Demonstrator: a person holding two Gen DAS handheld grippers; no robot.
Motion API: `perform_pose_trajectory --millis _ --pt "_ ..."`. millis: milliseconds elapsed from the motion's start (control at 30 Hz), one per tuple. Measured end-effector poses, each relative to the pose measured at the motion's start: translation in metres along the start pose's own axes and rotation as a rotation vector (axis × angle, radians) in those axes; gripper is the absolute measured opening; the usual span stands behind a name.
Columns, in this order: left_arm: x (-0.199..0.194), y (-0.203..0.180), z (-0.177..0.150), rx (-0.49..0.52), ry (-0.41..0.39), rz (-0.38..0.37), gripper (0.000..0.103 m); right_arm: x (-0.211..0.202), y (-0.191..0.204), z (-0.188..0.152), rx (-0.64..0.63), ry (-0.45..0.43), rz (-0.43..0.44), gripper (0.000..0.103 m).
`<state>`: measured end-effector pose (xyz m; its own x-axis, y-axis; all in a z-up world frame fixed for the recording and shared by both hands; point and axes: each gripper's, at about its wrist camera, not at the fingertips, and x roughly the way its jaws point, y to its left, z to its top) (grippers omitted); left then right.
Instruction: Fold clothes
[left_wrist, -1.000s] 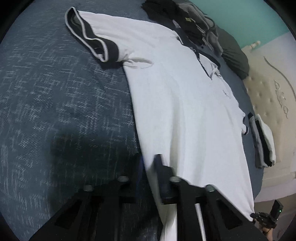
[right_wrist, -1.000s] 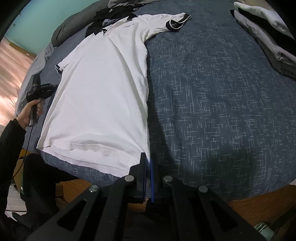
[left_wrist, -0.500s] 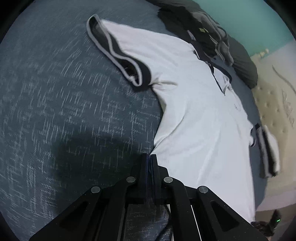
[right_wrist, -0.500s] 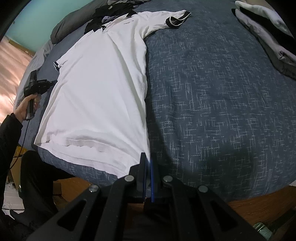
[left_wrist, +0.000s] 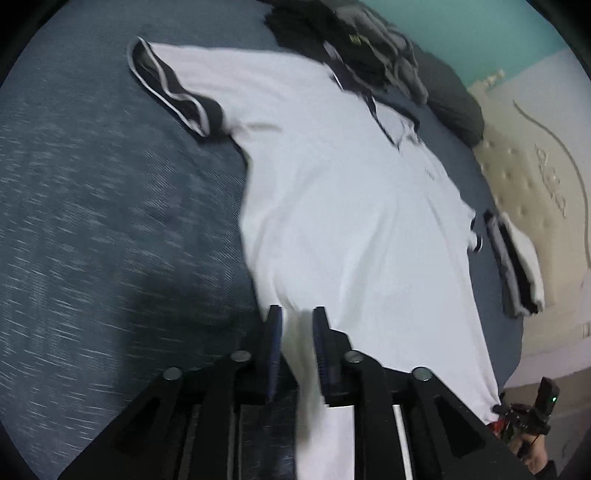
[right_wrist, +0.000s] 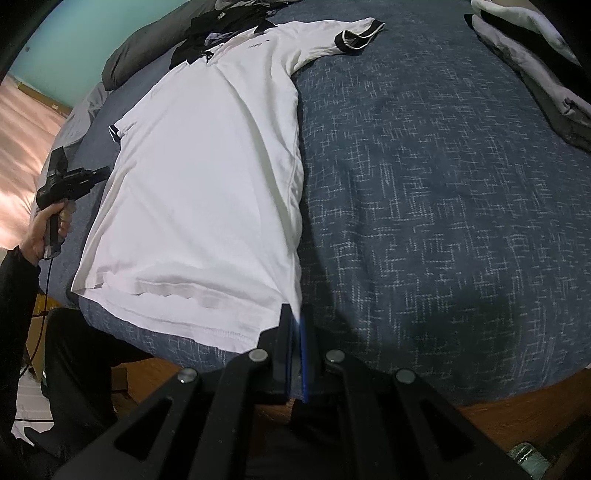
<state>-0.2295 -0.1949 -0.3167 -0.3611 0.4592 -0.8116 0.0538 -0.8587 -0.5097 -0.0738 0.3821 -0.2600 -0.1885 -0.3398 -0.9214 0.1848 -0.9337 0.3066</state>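
A white polo shirt with black sleeve cuffs lies flat on the blue bedspread. My left gripper is at the shirt's side edge; its jaws are opening, with a fold of white cloth loose between the pads. In the right wrist view the same shirt stretches away from my right gripper, which is shut on the hem corner. A hand holds the left gripper by the shirt's far side. The right gripper shows small at the bed's foot.
A folded stack of clothes sits on the bedspread, also seen as the folded stack by the cream headboard. A dark clothes pile and a grey pillow lie beyond the collar. The bed's edge runs just under the right gripper.
The left jaws were shut on the shirt's side edge half a second ago; now they stand apart with the cloth slack between them. The right gripper has kept its hold and its place.
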Motion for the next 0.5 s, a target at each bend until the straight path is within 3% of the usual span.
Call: perform_pose_trajectory --millis 133,167,200,500 --pt "0.011 -0.002 0.001 0.006 0.012 0.032 0.018 -0.001 0.000 0.000 0.000 0.000 0.003 0.003" --pt "0.012 -0.001 0.001 0.007 0.018 0.028 0.014 -0.001 0.000 0.001 0.000 -0.001 0.003 0.003" --pt "0.011 0.000 0.000 0.013 0.020 0.031 0.002 -0.001 0.000 0.001 0.000 -0.001 0.004 0.003" --pt "-0.050 0.008 -0.010 0.015 -0.098 0.029 0.002 -0.004 0.003 0.000 -0.010 -0.007 0.023 0.003"
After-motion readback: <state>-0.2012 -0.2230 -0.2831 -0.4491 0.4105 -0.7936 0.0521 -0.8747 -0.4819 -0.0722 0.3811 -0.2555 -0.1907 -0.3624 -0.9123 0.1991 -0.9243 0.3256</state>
